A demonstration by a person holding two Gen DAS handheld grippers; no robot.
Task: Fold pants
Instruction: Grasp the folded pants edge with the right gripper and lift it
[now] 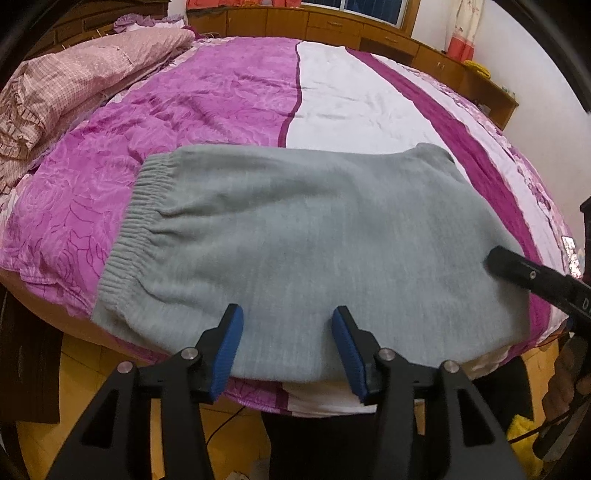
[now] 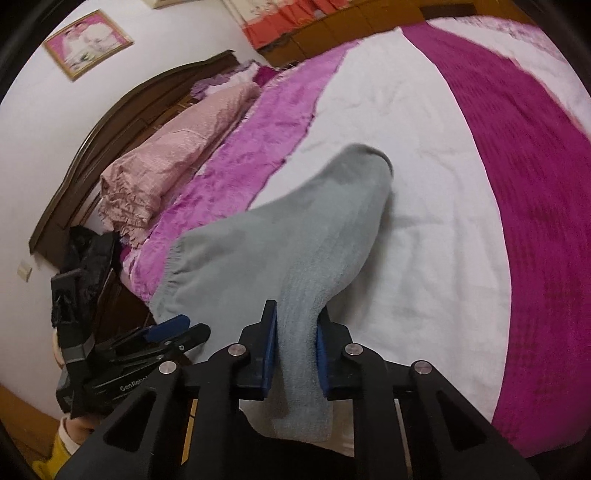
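Grey knit pants (image 1: 295,236) lie folded on the bed near its front edge, the ribbed waistband (image 1: 140,218) at the left. My left gripper (image 1: 286,319) is open above the pants' near edge, nothing between its blue pads. My right gripper (image 2: 295,325) is shut on a bunched fold of the pants (image 2: 295,258) at their right end and lifts it a little off the bed. The right gripper also shows at the right edge of the left wrist view (image 1: 532,275). The left gripper shows at the lower left of the right wrist view (image 2: 173,330).
The bed cover (image 1: 207,103) has purple, white and magenta stripes. A folded pink quilt (image 1: 74,81) lies at the head end by the dark headboard (image 2: 110,122). Wooden cabinets (image 1: 332,22) line the far wall. Wooden floor (image 1: 74,387) lies below the bed's front edge.
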